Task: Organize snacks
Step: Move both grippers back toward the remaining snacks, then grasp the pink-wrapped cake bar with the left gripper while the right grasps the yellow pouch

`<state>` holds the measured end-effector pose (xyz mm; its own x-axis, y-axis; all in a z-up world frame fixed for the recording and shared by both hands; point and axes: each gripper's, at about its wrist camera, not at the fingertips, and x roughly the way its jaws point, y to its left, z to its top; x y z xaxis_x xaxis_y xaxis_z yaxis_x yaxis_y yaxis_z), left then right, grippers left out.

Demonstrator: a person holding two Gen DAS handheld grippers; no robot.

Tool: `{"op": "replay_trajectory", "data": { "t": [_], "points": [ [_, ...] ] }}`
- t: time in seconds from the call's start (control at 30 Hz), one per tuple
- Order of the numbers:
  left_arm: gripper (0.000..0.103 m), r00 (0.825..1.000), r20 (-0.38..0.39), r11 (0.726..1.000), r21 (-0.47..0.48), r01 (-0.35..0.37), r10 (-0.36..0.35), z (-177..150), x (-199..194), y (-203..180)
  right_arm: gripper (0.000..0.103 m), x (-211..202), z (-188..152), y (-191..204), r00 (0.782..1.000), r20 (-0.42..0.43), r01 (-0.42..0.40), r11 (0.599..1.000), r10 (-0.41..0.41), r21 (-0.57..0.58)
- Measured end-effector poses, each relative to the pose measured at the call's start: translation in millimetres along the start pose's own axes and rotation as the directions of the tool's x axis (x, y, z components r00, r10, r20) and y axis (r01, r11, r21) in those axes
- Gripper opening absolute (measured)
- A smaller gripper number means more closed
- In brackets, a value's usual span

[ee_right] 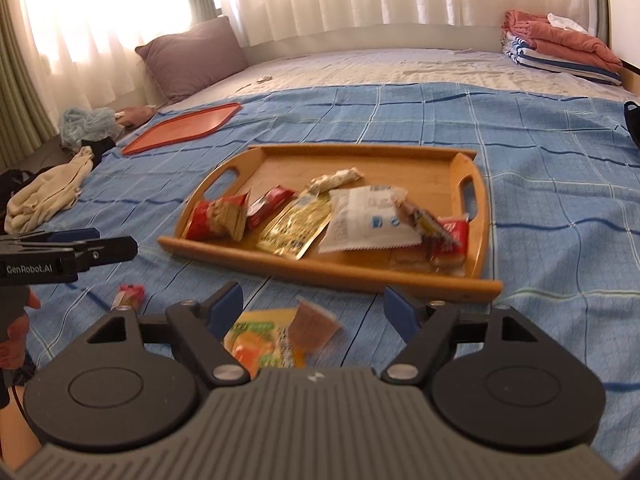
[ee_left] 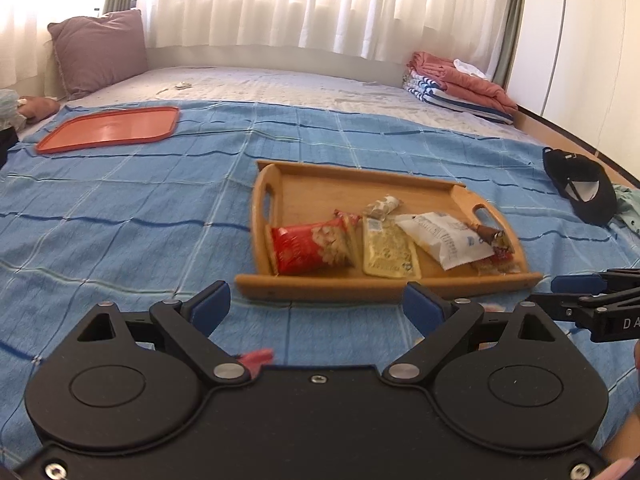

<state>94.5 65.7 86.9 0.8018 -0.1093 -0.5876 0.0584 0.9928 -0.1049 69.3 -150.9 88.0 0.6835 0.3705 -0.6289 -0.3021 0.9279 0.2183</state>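
A wooden tray (ee_left: pixel 340 192) (ee_right: pixel 400 168) lies on the blue checked blanket. It holds several snack packets, among them a red one (ee_left: pixel 310 250) (ee_right: pixel 216 216), a yellow one (ee_left: pixel 388 252) (ee_right: pixel 296 226) and a white one (ee_left: pixel 444 238) (ee_right: pixel 368 220). My left gripper (ee_left: pixel 316 300) is open and empty just before the tray's near rim. My right gripper (ee_right: pixel 314 304) is also open, hovering over a yellow-orange packet (ee_right: pixel 260 336) and a brown packet (ee_right: pixel 312 328) on the blanket. A small red snack (ee_right: pixel 128 296) lies to their left. Each gripper shows in the other's view, the right gripper (ee_left: pixel 580 292) and the left gripper (ee_right: pixel 80 248).
An orange flat tray (ee_left: pixel 108 130) (ee_right: pixel 184 124) lies at the far left. A black cap (ee_left: pixel 580 188) sits right of the wooden tray. Folded towels (ee_left: pixel 460 84) and a purple pillow (ee_left: pixel 100 48) are at the back. Loose clothes (ee_right: pixel 44 196) are heaped at the left.
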Motion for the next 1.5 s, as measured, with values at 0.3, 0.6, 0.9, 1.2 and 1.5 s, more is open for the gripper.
{"op": "replay_trajectory", "data": {
  "t": [0.3, 0.6, 0.9, 1.2, 1.5],
  "points": [
    [0.093, 0.997, -0.027, 0.997, 0.009, -0.072, 0.072, -29, -1, 11, 0.086, 4, -28, 15, 1.0, -0.026, 0.001, 0.999, -0.001, -0.034],
    [0.093, 0.993, -0.055, 0.994, -0.018, -0.107, 0.105, -49, 8, 20, 0.086, 9, -54, 31, 0.999, -0.042, 0.01, 0.996, -0.014, -0.091],
    [0.093, 0.99, -0.08, 0.992, -0.023, -0.122, 0.12, -65, 18, 21, 0.086, 22, -69, 38, 0.997, -0.075, 0.021, 0.992, -0.03, -0.121],
    [0.093, 0.988, -0.082, 0.99, -0.023, -0.136, 0.134, -74, 28, 21, 0.086, 34, -78, 47, 0.996, -0.056, 0.058, 0.984, -0.068, -0.167],
    [0.087, 0.987, -0.071, 0.99, -0.007, -0.144, 0.143, -77, 33, 18, 0.083, 41, -85, 51, 0.995, 0.006, 0.099, 0.984, -0.099, -0.148]
  ]
}}
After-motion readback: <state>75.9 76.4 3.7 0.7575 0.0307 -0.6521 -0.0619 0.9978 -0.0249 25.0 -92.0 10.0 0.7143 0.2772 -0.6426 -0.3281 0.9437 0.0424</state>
